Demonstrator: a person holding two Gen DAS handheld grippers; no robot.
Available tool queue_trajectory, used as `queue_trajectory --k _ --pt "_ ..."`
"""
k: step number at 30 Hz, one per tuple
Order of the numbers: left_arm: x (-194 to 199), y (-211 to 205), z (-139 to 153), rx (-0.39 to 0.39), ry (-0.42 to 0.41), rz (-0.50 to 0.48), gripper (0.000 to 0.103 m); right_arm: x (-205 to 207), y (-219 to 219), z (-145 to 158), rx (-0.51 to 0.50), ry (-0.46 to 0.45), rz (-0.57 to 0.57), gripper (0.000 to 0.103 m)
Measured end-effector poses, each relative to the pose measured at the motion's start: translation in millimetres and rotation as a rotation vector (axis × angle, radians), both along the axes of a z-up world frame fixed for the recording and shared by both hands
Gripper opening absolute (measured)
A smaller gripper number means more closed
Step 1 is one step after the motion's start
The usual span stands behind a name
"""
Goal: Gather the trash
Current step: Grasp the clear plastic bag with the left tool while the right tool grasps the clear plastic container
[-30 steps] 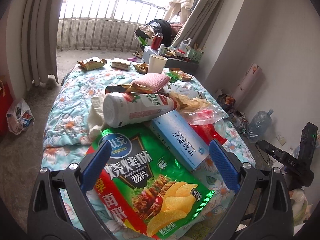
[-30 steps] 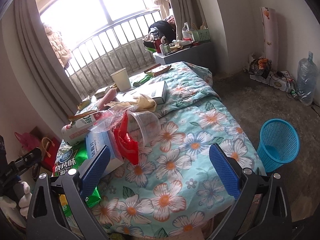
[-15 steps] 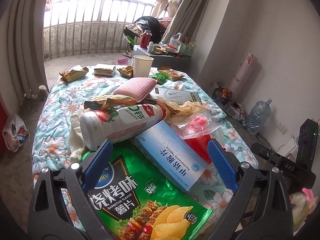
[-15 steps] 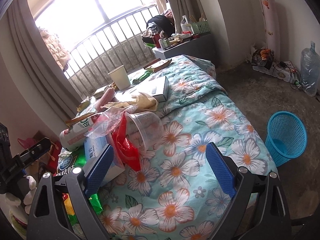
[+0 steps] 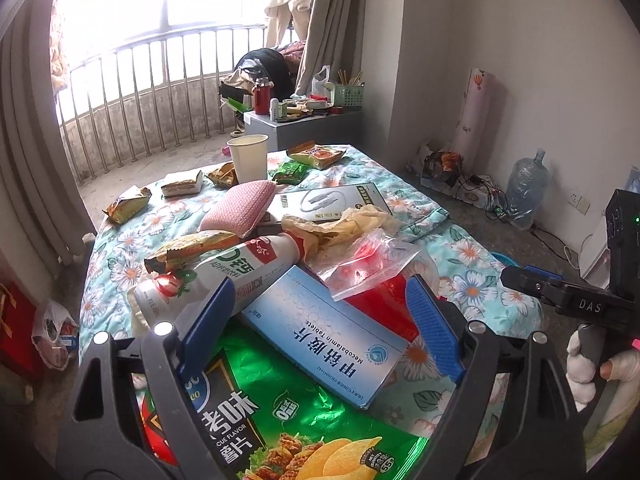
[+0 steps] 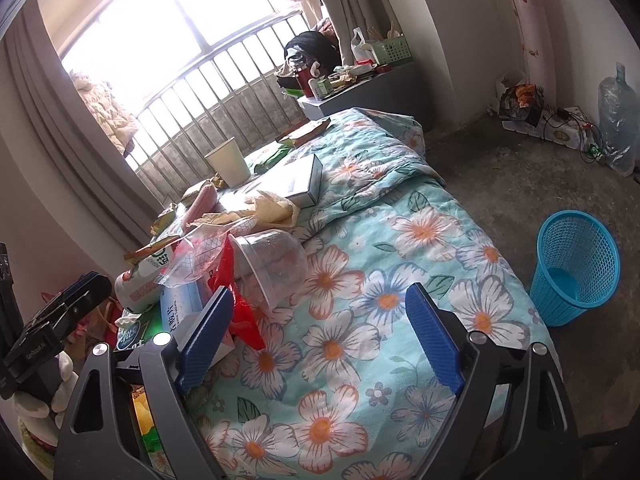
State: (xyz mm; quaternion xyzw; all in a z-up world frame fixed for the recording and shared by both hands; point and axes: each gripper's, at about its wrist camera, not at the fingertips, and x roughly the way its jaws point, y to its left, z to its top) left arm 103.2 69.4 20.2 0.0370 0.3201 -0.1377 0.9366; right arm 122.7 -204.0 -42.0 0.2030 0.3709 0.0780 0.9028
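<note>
A: What is being framed by the left gripper (image 5: pixel 320 320)?

B: A blue tablet box (image 5: pixel 326 338) is being seen between its blue pads, lying over a green crisp bag (image 5: pixel 288 412) and against a white drink bottle (image 5: pixel 218 274). The jaws are being closed from wide, but nothing is being pressed or held yet.

A: And the right gripper (image 6: pixel 320 334)?

B: Its jaws are also being closed from wide, with only the flowered blanket (image 6: pixel 400 256) lying between them. A red wrapper (image 6: pixel 240 300) and a clear plastic cup (image 6: pixel 272 264) are being shown just beside its left pad, untouched.

A: Where is the rubbish being kept?

B: It is being left heaped along the blanket. A blue basket (image 6: pixel 576 268) is being shown on the floor beside the bed, well apart from the heap.
</note>
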Motion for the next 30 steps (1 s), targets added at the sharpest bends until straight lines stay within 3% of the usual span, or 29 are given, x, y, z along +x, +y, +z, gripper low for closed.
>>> queue_trajectory --k 9,14,24,30 --pt "4.4 -49.2 -13.8 0.282 -0.087 -0.109 0.059 19.1 6.3 3.1 -0.038 -0.027 0.059 0.076" --pt "12.5 -63.7 -30.3 0.371 -0.071 -0.157 0.055 32.2 23.7 3.8 -0.069 -0.035 0.132 0.073" --pt "43.0 -60.1 -50.1 0.404 -0.003 -0.192 0.037 60.9 55.3 -8.0 -0.130 0.006 0.279 0.058" --pt "49.2 -56.5 -48.9 0.372 -0.014 -0.208 0.032 68.8 51.8 -19.6 -0.108 0.068 0.267 0.033"
